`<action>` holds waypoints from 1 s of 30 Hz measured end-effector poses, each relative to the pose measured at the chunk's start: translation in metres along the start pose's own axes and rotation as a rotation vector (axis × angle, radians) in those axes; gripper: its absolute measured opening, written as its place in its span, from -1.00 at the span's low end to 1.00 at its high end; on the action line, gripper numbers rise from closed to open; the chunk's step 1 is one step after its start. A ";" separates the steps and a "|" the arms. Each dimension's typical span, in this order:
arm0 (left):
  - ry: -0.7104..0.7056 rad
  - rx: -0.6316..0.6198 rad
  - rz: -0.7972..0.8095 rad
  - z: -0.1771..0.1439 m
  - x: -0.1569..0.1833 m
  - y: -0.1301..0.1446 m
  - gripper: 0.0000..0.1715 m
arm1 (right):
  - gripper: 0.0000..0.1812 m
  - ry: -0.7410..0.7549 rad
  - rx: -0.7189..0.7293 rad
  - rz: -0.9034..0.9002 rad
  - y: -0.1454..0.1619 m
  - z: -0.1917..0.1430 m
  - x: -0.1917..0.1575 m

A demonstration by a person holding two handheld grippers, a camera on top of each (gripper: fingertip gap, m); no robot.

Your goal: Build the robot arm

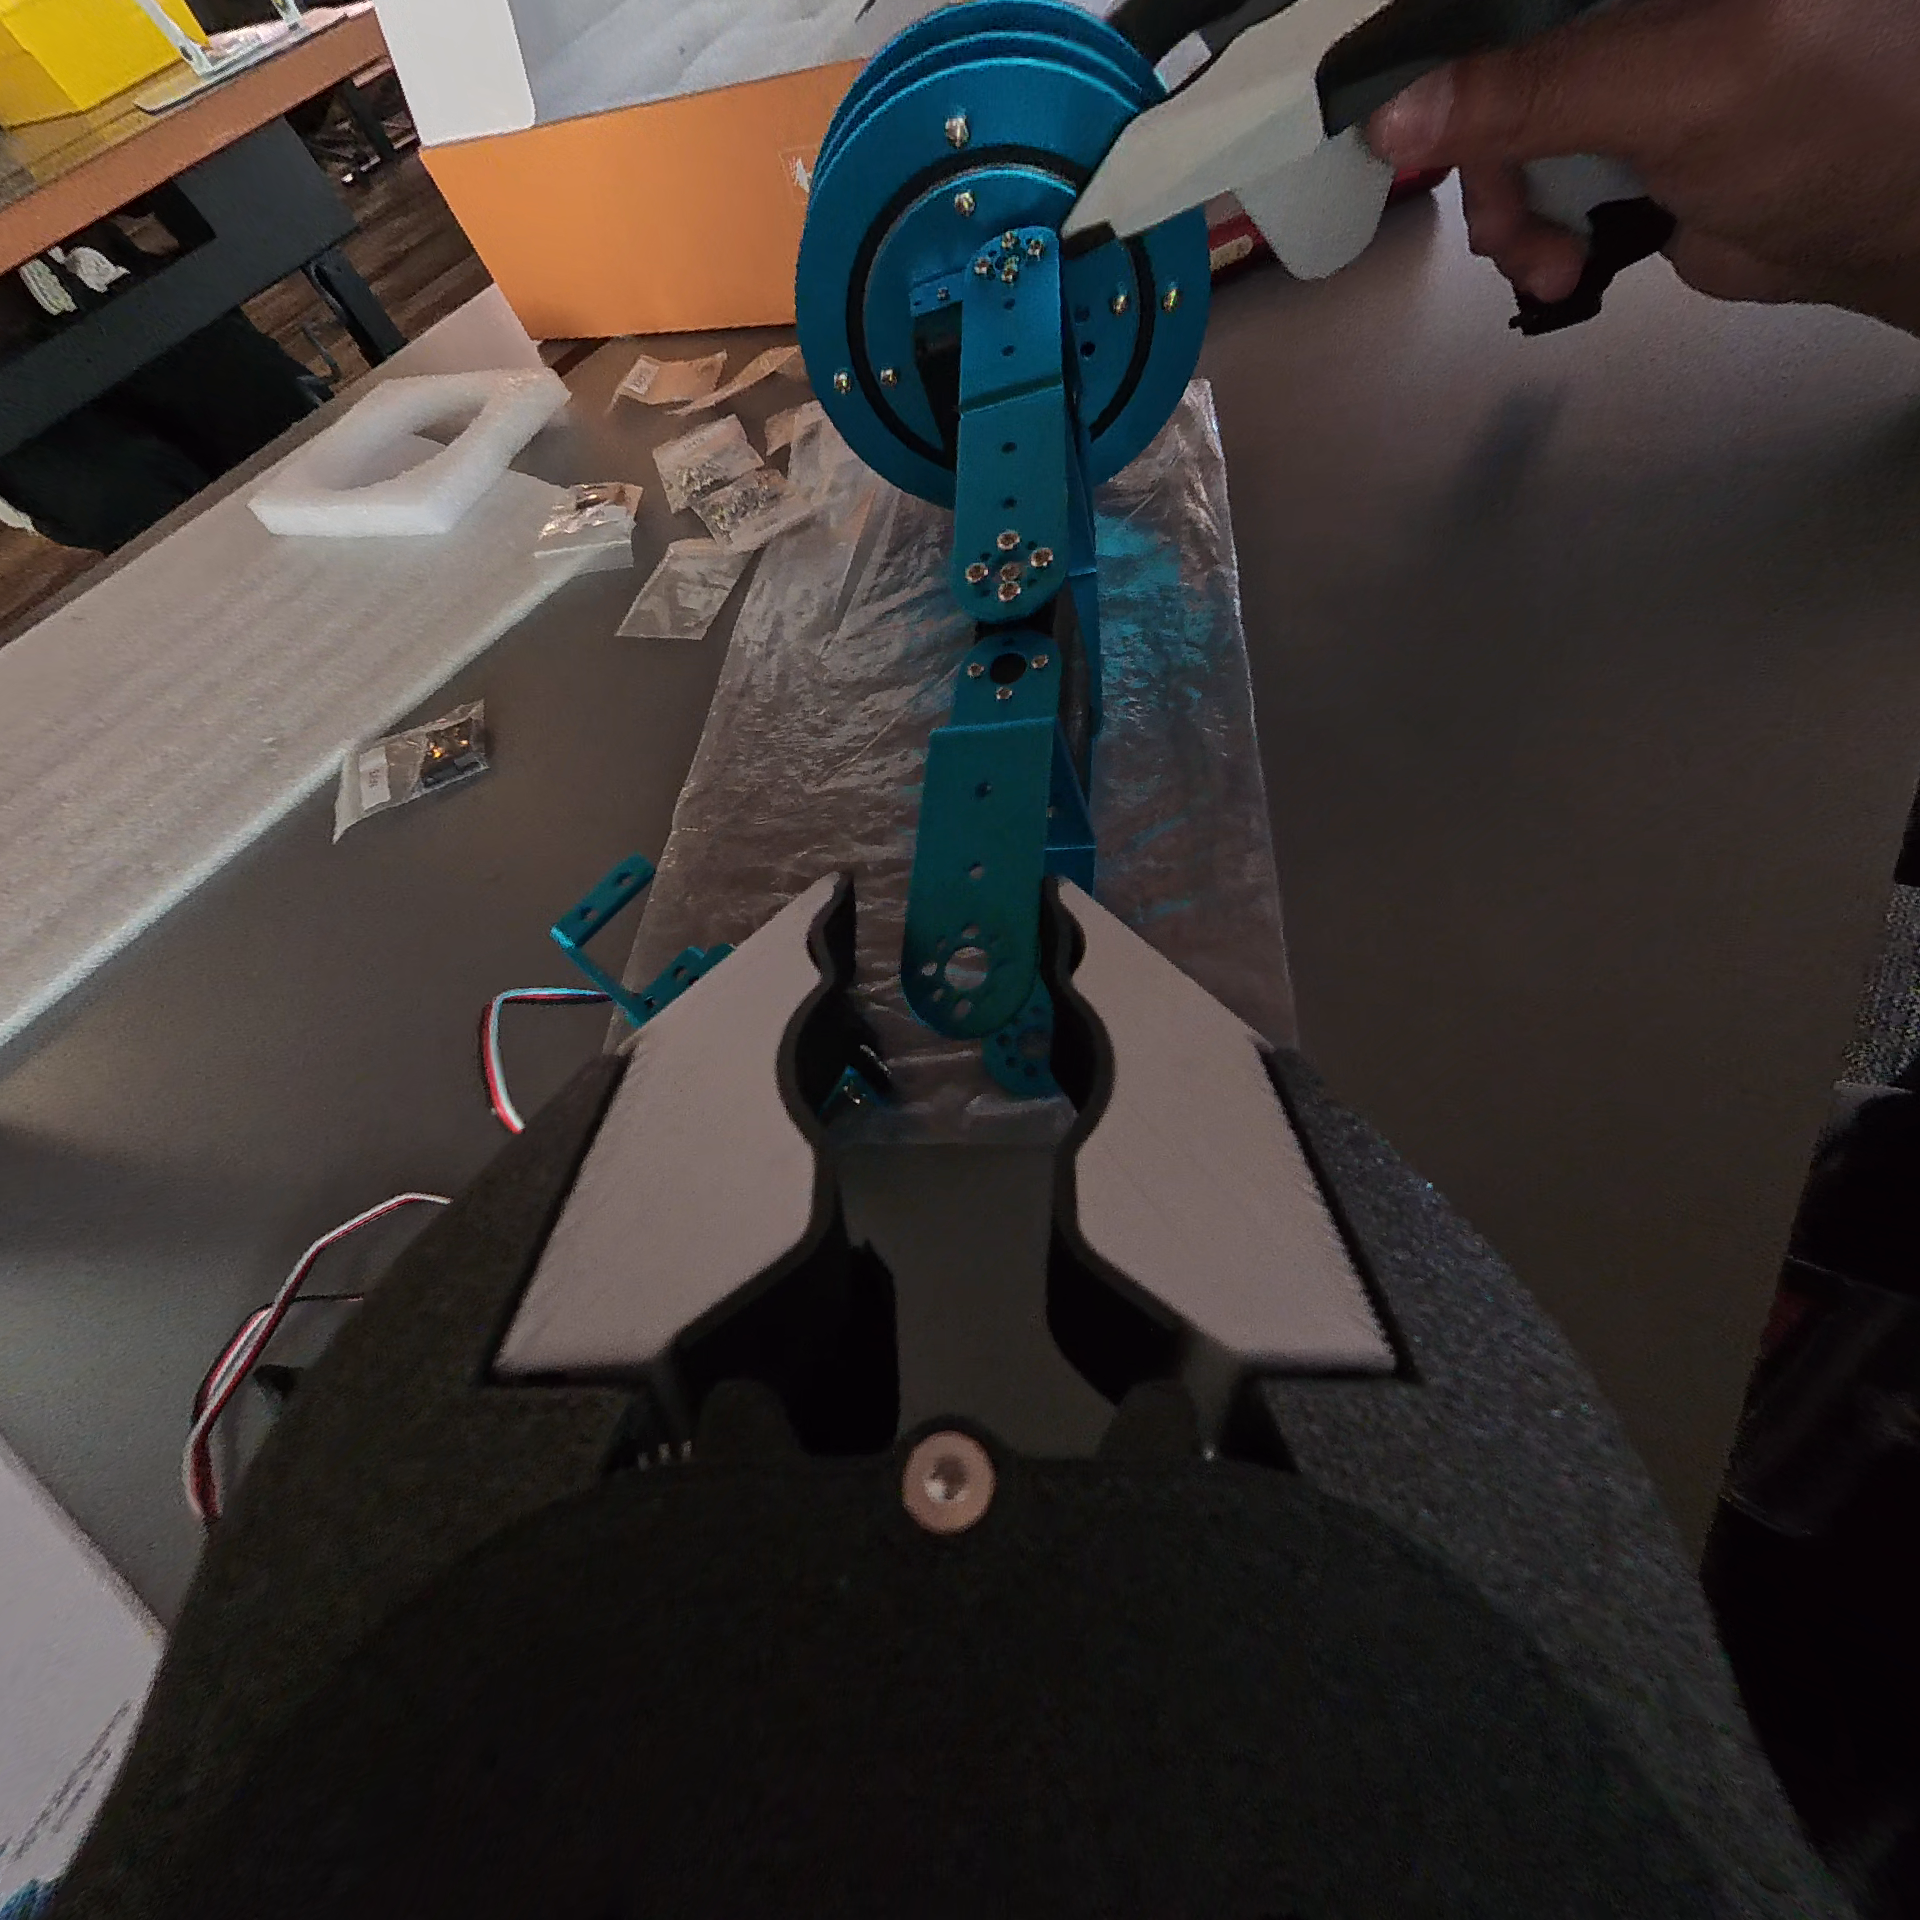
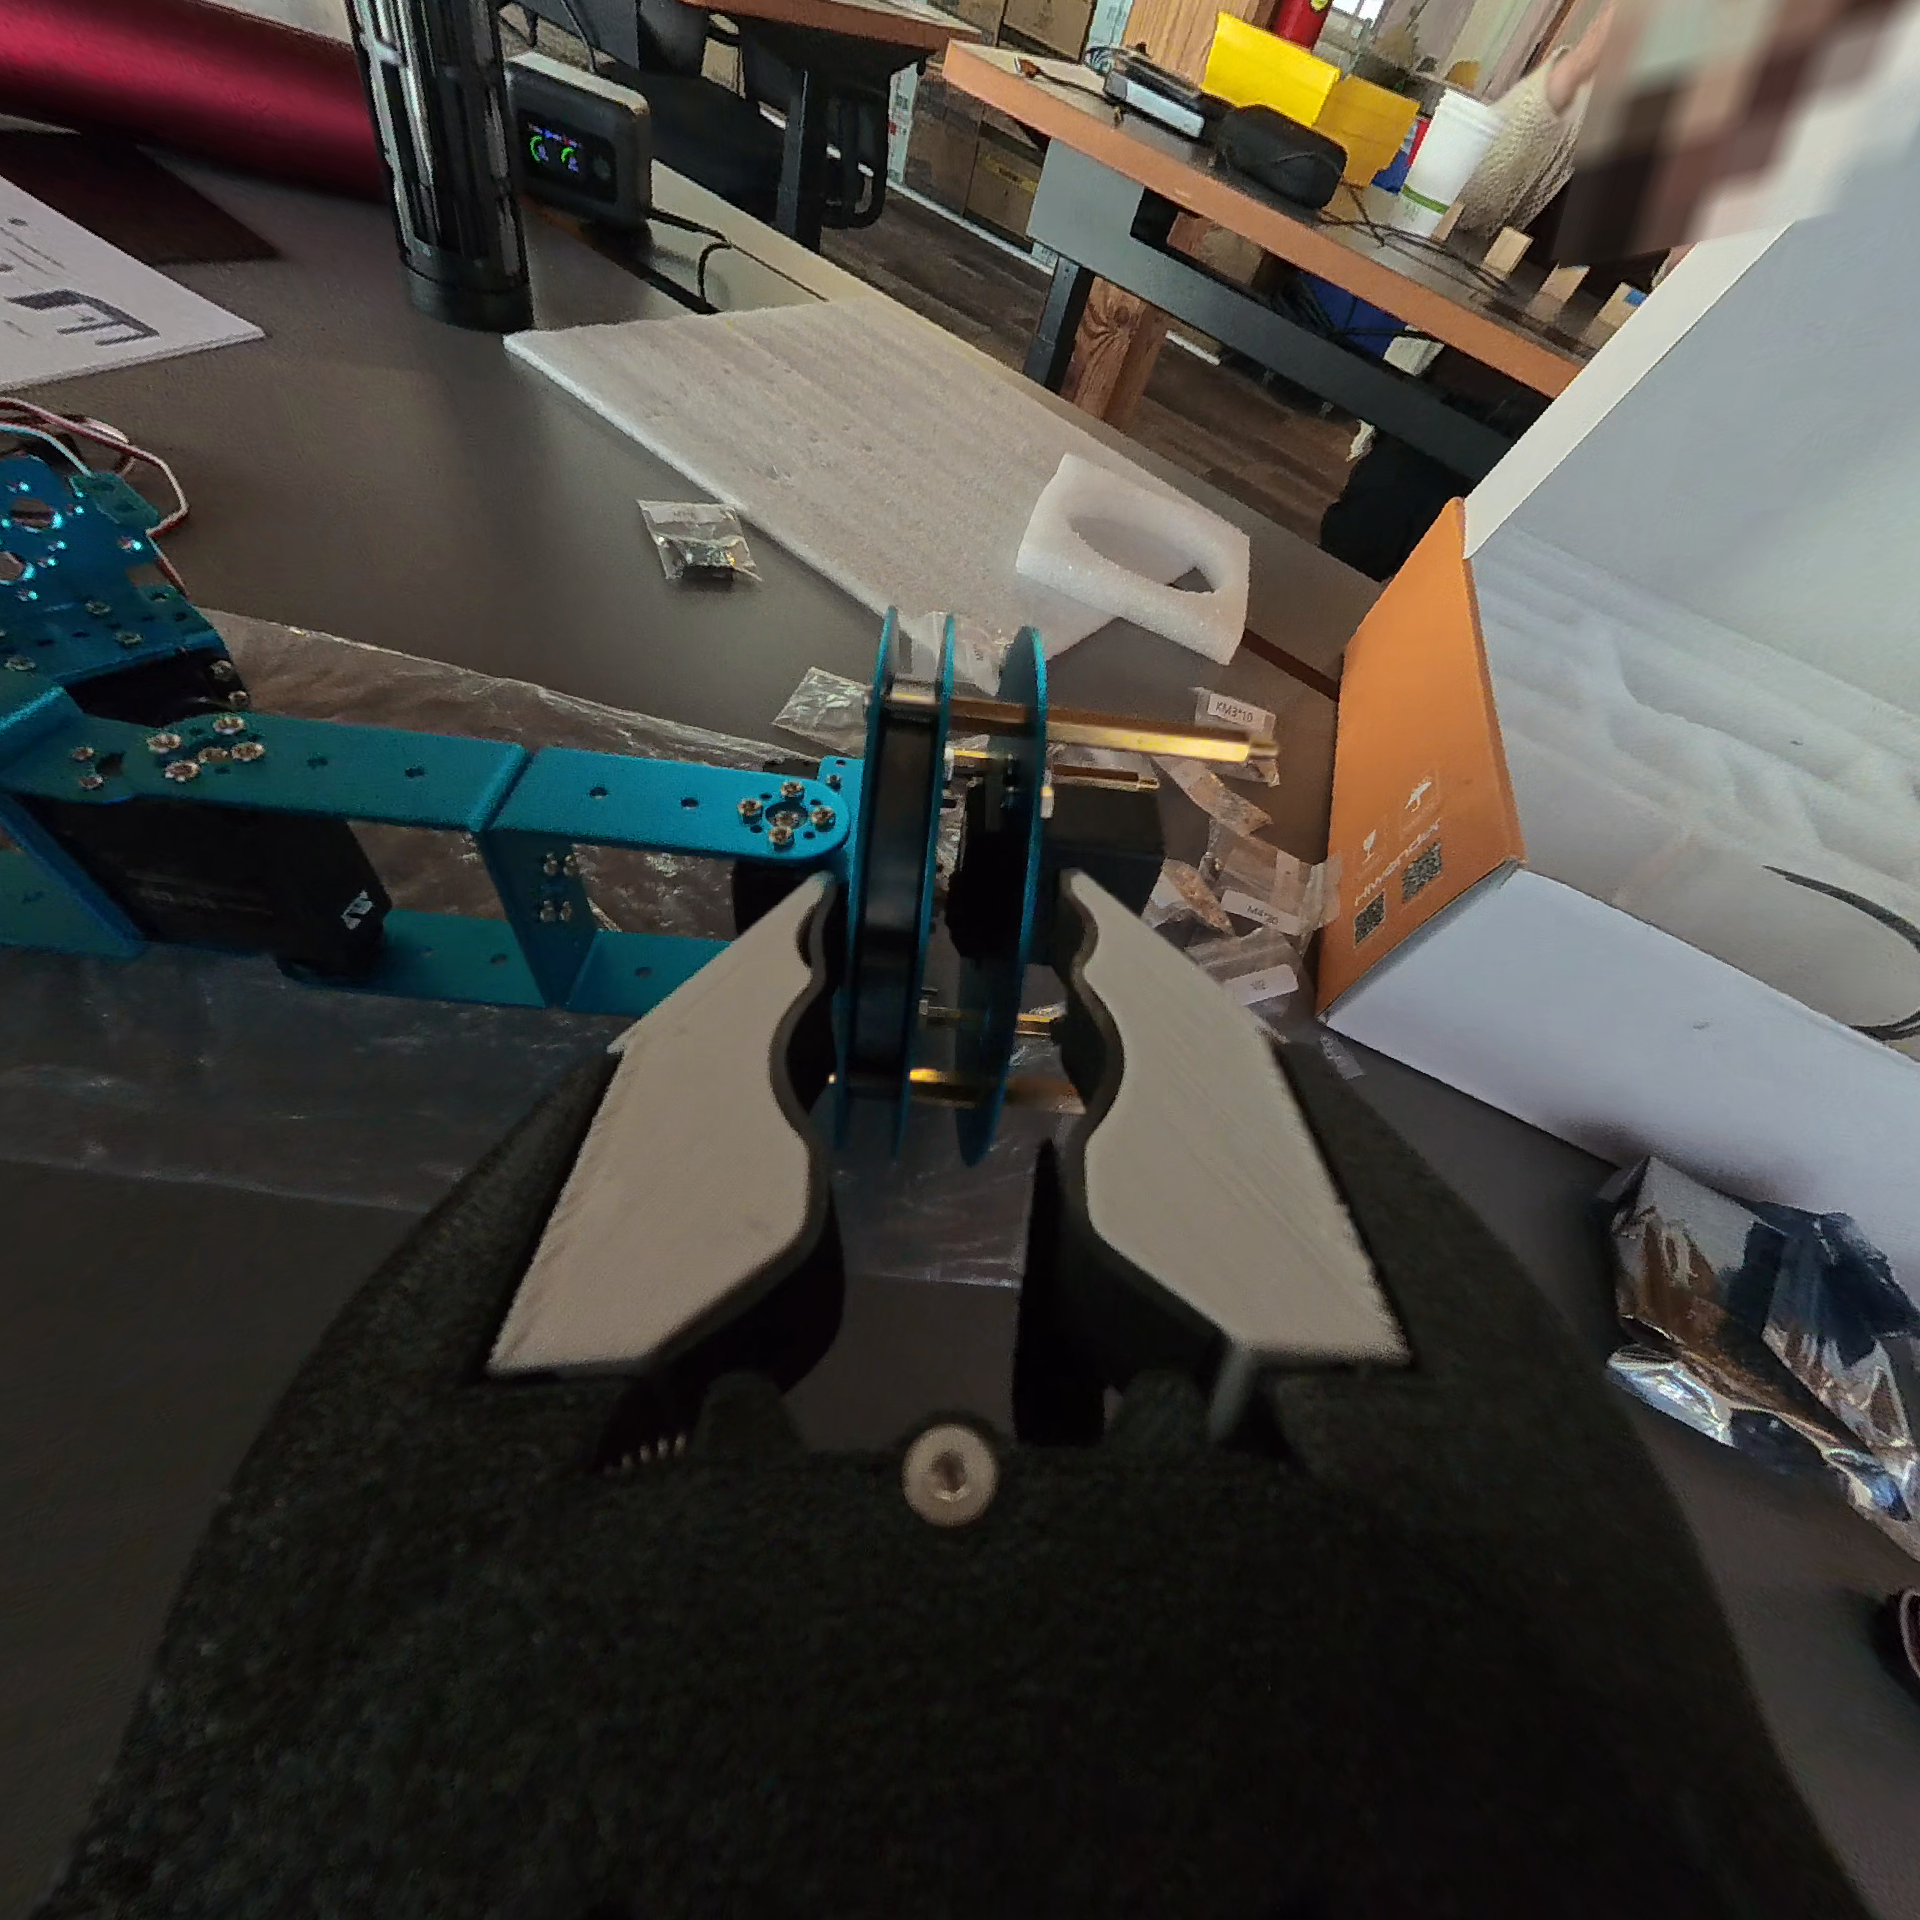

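Nearest to the camera in the left wrist view, the left gripper (image 1: 951, 935) has its jaws apart around the lower end of a blue metal arm (image 1: 997, 790); the right jaw seems to touch the bracket, but I cannot tell if the grip is tight. From there the long axis of the arm runs straight up the middle of the frame to a round blue base (image 1: 997, 260) at the top centre.

In the right wrist view, the right gripper (image 2: 945, 925) stands at this base (image 2: 951, 883), which shows edge-on as three thin blue discs joined by brass standoffs (image 2: 1132, 740). Its jaws are apart, one on each side of the discs, and I cannot tell if they press on them. So the right gripper is at the base end, and the left one at the other end. In this view the arm lies horizontally, toward the left edge of the frame.

Under the arm a clear plastic bag (image 1: 831, 665) lies on the dark desk (image 1: 1558, 727). I count one foam ring (image 2: 1138, 561), one foam sheet (image 2: 831, 436), one orange and white box (image 2: 1423, 790), and several small bags of screws (image 1: 717, 468), their number not clear. One loose blue bracket (image 1: 608, 920) lies at the left of the left jaws.
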State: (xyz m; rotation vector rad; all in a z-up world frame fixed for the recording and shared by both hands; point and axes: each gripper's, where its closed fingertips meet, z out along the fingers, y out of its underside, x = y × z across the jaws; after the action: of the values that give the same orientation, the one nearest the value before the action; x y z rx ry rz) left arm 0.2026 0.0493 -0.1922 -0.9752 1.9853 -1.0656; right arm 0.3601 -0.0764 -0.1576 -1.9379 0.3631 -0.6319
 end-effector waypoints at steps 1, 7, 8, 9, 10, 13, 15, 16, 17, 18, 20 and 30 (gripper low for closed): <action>0.000 0.005 -0.003 -0.002 0.000 -0.001 -0.59 | -0.57 0.003 0.000 0.001 -0.001 0.000 0.001; 0.032 0.053 -0.030 -0.023 -0.005 -0.009 -0.54 | -0.56 0.003 0.001 -0.007 -0.003 0.000 0.001; 0.033 0.053 -0.027 -0.026 -0.007 -0.008 -0.53 | -0.57 0.004 -0.002 -0.010 -0.002 0.000 0.000; 0.038 0.052 -0.021 -0.030 -0.008 -0.008 -0.52 | -0.55 0.010 -0.006 -0.015 -0.002 -0.001 0.001; 0.045 0.052 -0.016 -0.034 -0.009 -0.008 -0.51 | -0.54 0.015 -0.008 -0.021 -0.002 -0.002 0.002; 0.068 0.047 -0.032 -0.043 -0.013 -0.005 -0.51 | -0.53 0.018 -0.001 -0.014 -0.003 -0.007 0.002; 0.052 0.029 -0.059 -0.045 -0.024 -0.001 -0.51 | -0.54 0.009 0.000 -0.006 -0.003 -0.009 0.002; 0.047 0.023 -0.069 -0.046 -0.028 0.000 -0.51 | -0.54 0.001 -0.003 -0.003 -0.002 -0.009 0.001; 0.051 0.023 -0.076 -0.047 -0.030 0.000 -0.51 | -0.54 -0.008 -0.004 0.001 -0.002 -0.008 0.001; 0.061 0.026 -0.077 -0.047 -0.029 -0.002 -0.51 | -0.54 -0.010 -0.003 0.005 -0.002 -0.008 0.001; 0.083 0.033 -0.057 -0.048 -0.022 -0.006 -0.50 | -0.54 -0.011 -0.005 -0.002 -0.002 -0.008 0.001; 0.180 -0.074 0.050 -0.015 0.017 0.006 -0.57 | -0.61 -0.092 -0.055 0.060 0.002 -0.009 -0.004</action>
State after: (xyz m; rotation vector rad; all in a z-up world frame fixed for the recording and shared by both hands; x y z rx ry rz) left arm 0.1803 0.0432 -0.1947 -0.8896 2.1969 -1.0922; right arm 0.3519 -0.0825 -0.1577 -1.9928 0.3829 -0.4971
